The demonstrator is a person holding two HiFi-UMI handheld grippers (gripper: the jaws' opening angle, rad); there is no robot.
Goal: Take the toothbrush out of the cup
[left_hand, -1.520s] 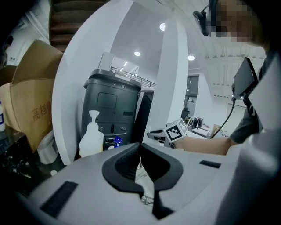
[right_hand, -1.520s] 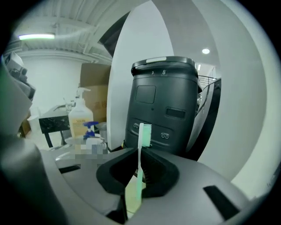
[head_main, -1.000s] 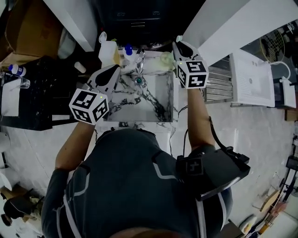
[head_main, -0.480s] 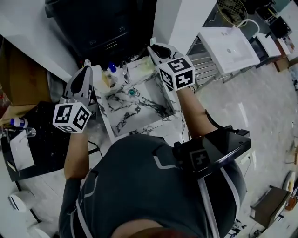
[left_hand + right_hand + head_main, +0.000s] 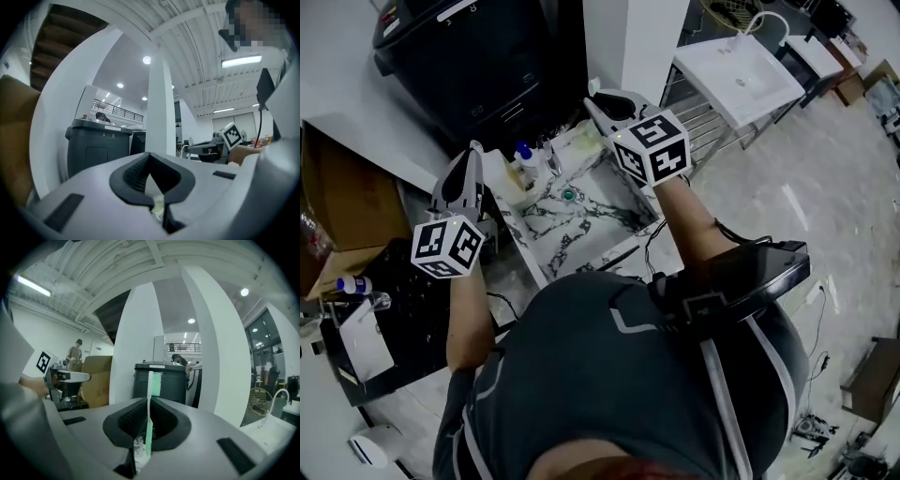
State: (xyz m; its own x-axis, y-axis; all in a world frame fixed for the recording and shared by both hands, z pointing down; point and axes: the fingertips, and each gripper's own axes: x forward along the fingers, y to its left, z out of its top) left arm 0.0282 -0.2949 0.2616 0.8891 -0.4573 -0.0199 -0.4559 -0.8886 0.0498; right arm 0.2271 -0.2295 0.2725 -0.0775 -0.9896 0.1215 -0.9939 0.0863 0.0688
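My right gripper [image 5: 595, 101] is shut on a slim white-and-green toothbrush [image 5: 149, 401], which stands upright between the pads with its head above the jaw tips. This gripper is raised over the far right corner of the marble sink [image 5: 586, 225]. My left gripper [image 5: 472, 152] hangs beyond the sink's left edge, and in the left gripper view its jaws [image 5: 149, 153] meet at the tips with nothing between the pads. Small bottles [image 5: 523, 152] stand by the faucet [image 5: 551, 161]. I cannot pick out the cup among them.
A black bin [image 5: 478, 66] stands behind the sink beside a white column [image 5: 628, 37]. A white washbasin [image 5: 741, 70] sits to the right, a cardboard box [image 5: 342, 202] and a black crate [image 5: 403, 309] to the left. A person stands far off [image 5: 74, 352].
Both grippers have risen from the sink. The left one has moved out past the sink's left edge, the right one towards its far right corner, still shut on the toothbrush.
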